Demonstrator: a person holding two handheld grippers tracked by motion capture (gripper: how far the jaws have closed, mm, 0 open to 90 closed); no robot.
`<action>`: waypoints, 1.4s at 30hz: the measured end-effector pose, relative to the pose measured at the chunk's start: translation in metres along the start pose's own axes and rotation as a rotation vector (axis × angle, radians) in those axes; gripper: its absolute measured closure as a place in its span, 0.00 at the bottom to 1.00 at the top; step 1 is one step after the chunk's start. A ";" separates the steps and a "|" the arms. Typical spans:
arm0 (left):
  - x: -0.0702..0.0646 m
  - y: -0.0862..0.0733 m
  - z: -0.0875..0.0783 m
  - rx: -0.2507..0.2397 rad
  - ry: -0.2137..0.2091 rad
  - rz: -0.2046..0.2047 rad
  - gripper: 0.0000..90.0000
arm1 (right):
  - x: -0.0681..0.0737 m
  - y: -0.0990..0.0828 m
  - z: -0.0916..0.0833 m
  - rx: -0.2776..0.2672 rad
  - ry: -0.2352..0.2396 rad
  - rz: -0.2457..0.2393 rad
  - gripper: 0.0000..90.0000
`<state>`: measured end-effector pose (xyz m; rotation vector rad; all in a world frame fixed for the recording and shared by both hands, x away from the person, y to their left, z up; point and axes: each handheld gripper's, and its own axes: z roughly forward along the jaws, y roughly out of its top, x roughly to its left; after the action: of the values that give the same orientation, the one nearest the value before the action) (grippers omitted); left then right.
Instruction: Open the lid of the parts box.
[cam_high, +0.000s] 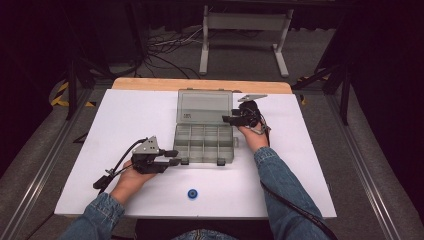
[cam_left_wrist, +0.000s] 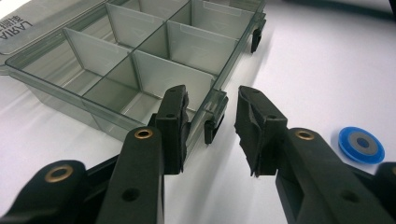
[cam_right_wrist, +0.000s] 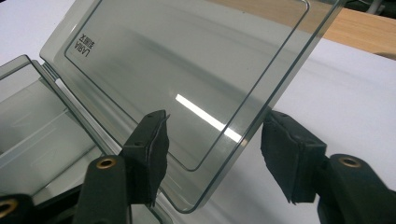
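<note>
We see a clear grey organiser box (cam_high: 205, 142) lying open in the middle of the high view, on the white counter (cam_high: 125, 120). Its lid (cam_high: 204, 106) is swung back toward the upper part of the frame and stands tilted, hinged to the tray's far edge. The tray is split by dividers into several compartments, and every compartment we can see is empty.

The left gripper (cam_high: 172, 157) sits at the tray's lower left corner in the high view. In the left gripper view its jaws stand apart, one pad lying against the tray's front wall and the other clear of it, with a small dark latch (cam_left_wrist: 212, 125) on the box's front edge between them. We cannot tell whether that near pad presses on the wall.

The right gripper (cam_high: 226, 119) is at the right edge of the lid. In the right gripper view its jaws are parted on either side of the lid's corner (cam_right_wrist: 219, 154), neither pad pressing on the plastic.

A small blue disc (cam_high: 192, 193) lies alone on the counter in the lower middle of the high view, well apart from the box.
</note>
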<state>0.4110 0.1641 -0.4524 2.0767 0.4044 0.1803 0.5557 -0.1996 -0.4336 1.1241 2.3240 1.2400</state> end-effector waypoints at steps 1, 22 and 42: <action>0.000 0.000 0.000 0.000 0.000 0.000 0.71 | 0.000 0.000 0.000 0.001 0.001 0.003 0.46; 0.000 0.000 0.000 0.001 -0.003 -0.003 0.69 | -0.002 -0.003 0.003 0.015 0.020 0.036 0.42; -0.008 0.007 -0.025 -0.068 -0.024 -0.035 0.51 | 0.033 0.005 -0.060 -0.059 0.055 -0.111 0.34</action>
<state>0.3973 0.1780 -0.4327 2.0023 0.4141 0.1465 0.5030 -0.2087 -0.3905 0.9406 2.3385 1.3046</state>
